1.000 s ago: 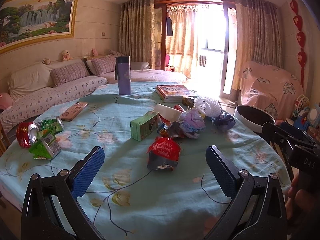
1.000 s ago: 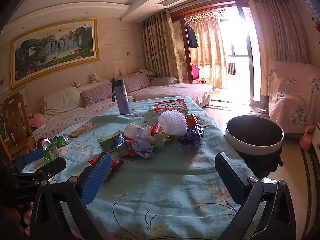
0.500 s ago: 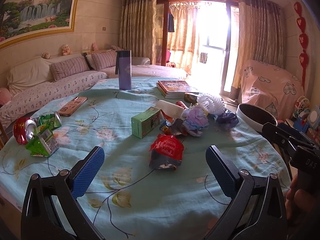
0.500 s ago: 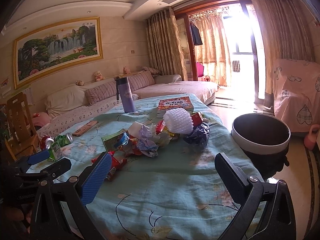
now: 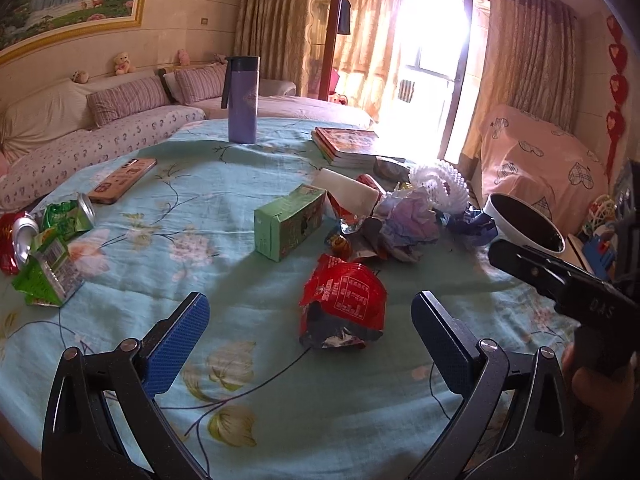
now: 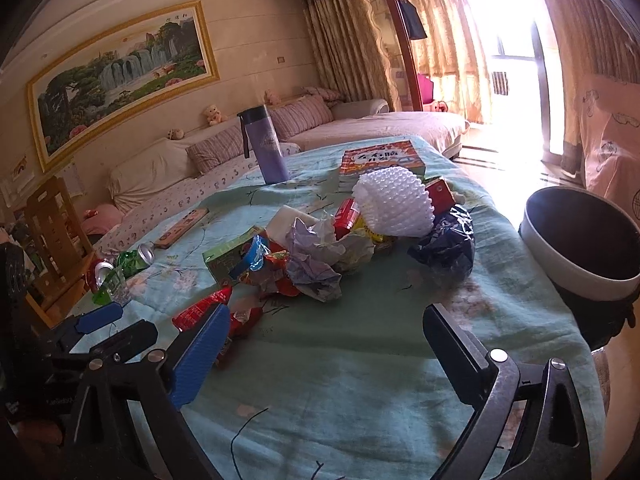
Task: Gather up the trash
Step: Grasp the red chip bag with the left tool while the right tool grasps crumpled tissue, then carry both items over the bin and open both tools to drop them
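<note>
A red snack bag point(image 5: 344, 304) lies on the blue floral tablecloth point(image 5: 192, 224) just ahead of my open, empty left gripper point(image 5: 310, 322). Behind it stands a green carton point(image 5: 290, 222) and a heap of crumpled wrappers point(image 5: 404, 228) with a white foam net point(image 5: 442, 186). My right gripper point(image 6: 326, 334) is open and empty over the near table edge, facing the same heap point(image 6: 316, 256), the foam net point(image 6: 394, 202) and a dark blue bag point(image 6: 444, 244). A dark bin with a white rim point(image 6: 580, 240) stands beside the table on the right.
Crushed cans and green cartons point(image 5: 44, 248) lie at the left edge. A purple flask point(image 5: 242, 100), a stack of books point(image 5: 348, 146) and a phone point(image 5: 122, 180) sit farther back. A sofa lines the wall. A wooden chair point(image 6: 52, 236) stands on the left.
Both grippers have moved forward and lower toward the table. The red bag and the heap appear nearer. Both stay open.
</note>
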A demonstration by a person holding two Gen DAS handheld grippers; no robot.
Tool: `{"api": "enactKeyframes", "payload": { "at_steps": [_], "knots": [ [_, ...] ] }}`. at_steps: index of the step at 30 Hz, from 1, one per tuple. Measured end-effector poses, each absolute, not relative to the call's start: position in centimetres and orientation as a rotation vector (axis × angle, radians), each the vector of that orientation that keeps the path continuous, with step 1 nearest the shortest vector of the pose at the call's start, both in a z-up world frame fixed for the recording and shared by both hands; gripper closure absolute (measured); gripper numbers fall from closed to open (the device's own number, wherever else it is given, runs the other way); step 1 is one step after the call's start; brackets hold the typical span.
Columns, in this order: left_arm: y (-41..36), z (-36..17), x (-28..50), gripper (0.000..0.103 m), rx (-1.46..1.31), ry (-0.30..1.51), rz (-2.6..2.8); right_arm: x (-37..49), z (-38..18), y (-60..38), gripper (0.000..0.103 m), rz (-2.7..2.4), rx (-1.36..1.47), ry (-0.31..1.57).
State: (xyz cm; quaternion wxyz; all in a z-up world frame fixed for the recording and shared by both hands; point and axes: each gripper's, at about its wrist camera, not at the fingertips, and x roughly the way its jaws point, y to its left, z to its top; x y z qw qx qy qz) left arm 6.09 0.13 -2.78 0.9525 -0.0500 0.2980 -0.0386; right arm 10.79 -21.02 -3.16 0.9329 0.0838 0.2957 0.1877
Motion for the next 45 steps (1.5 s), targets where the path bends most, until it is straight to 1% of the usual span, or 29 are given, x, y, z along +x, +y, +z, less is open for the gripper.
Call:
{"api": "enactKeyframes", "payload": {
  "at_steps": [2,4,9,11,13,14,15,16,17,18,19,20,21,23,24,25,30,36,45],
  "knots": [
    [0.2,-2.9,6.6,0.001,-0.108,0.616,-0.085,11.7,-3.3,-20.9,0.013,0.401,0.195,0.625],
    [0.2,-3.0,7.2,0.003,-0.115,0.627,-0.096,12.6,-3.2,-20.6,0.016,0.412,0.199,0.634],
    [-0.4,-3.7,8.5,0.008,-0.099,0.663,-0.128,15.0,-2.9,-19.7,0.016,0.427,0.187,0.653],
    [-0.7,-4.2,9.0,0.015,-0.096,0.685,-0.144,16.0,-3.0,-19.2,0.017,0.432,0.174,0.665],
    [-1.0,-4.7,9.6,0.029,-0.095,0.713,-0.16,17.0,-3.3,-18.8,0.02,0.445,0.169,0.688],
    [-1.1,-5.1,9.9,0.033,-0.094,0.725,-0.164,17.5,-3.5,-18.7,0.024,0.452,0.169,0.698],
    [-1.3,-5.4,10.0,0.042,-0.093,0.735,-0.171,18.0,-3.7,-18.6,0.028,0.457,0.164,0.708],
    [-1.4,-5.7,10.3,0.051,-0.093,0.749,-0.183,18.5,-3.9,-18.5,0.034,0.46,0.155,0.719],
    [-1.6,-6.0,10.4,0.057,-0.098,0.762,-0.196,19.0,-4.1,-18.3,0.041,0.461,0.145,0.732],
    [-1.7,-6.2,10.6,0.067,-0.1,0.77,-0.205,19.4,-4.3,-18.2,0.046,0.466,0.141,0.746],
    [-1.9,-6.3,10.6,0.074,-0.098,0.772,-0.209,19.7,-4.6,-18.2,0.058,0.479,0.144,0.76],
    [-2.0,-6.3,10.5,0.075,-0.094,0.771,-0.213,19.9,-4.9,-18.0,0.076,0.491,0.146,0.774],
    [-2.1,-6.3,10.4,0.078,-0.091,0.767,-0.217,19.9,-5.1,-18.1,0.083,0.497,0.146,0.782],
    [-2.3,-6.0,10.2,0.082,-0.086,0.758,-0.225,19.3,-5.0,-18.5,0.09,0.502,0.149,0.773],
    [-2.4,-5.8,10.3,0.092,-0.085,0.756,-0.228,18.9,-4.9,-18.8,0.092,0.505,0.152,0.766],
    [-2.5,-5.6,10.2,0.095,-0.088,0.758,-0.235,18.5,-4.7,-19.1,0.095,0.508,0.161,0.758],
    [-3.4,-4.1,10.0,0.098,-0.09,0.733,-0.27,15.9,-3.8,-21.9,0.099,0.504,0.226,0.734],
    [-5.9,-3.0,10.4,0.099,-0.088,0.735,-0.336,12.6,-2.8,-26.7,0.1,0.47,0.328,0.699],
    [-11.1,-1.3,11.8,0.099,-0.056,0.733,-0.425,10.6,-2.6,-33.0,0.1,0.357,0.374,0.682]
  ]
}}
